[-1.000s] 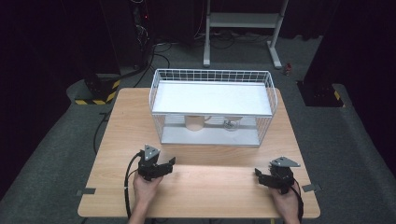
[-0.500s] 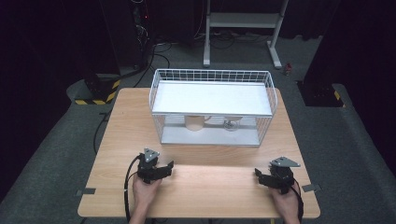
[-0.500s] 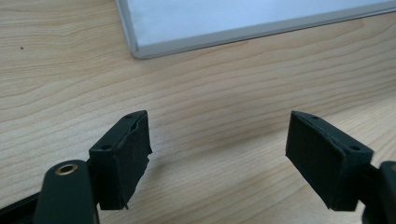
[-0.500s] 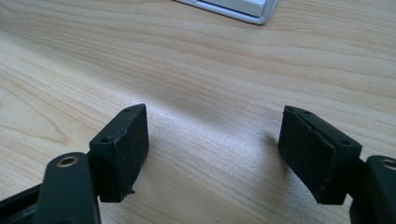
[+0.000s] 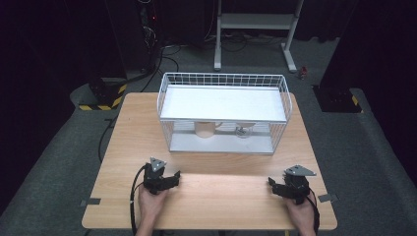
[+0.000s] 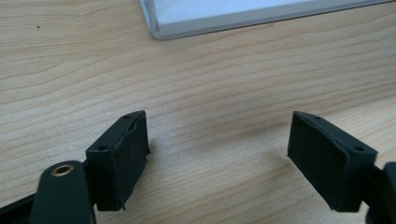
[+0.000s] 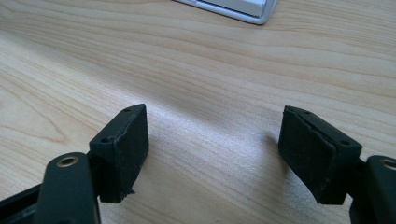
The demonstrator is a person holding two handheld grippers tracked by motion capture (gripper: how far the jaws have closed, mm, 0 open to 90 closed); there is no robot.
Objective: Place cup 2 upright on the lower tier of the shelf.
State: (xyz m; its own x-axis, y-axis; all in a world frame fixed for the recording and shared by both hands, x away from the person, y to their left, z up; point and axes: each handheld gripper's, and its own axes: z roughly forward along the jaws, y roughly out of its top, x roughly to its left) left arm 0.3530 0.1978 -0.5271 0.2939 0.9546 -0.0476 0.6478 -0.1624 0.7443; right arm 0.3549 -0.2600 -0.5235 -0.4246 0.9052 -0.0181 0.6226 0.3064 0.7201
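Both grippers (left (image 6: 217,154), right (image 7: 212,151)) spread wide, empty; high view adds wire rack (image 5: 223,88).

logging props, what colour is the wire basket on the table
White, wire basket with a white shelf; clearest in the high view.

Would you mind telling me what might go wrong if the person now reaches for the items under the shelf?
The cup and the glass sit under the white shelf of the wire rack, so a gripper might catch the shelf or the wires. The two items stand close together, so the open left gripper or right gripper might knock one over.
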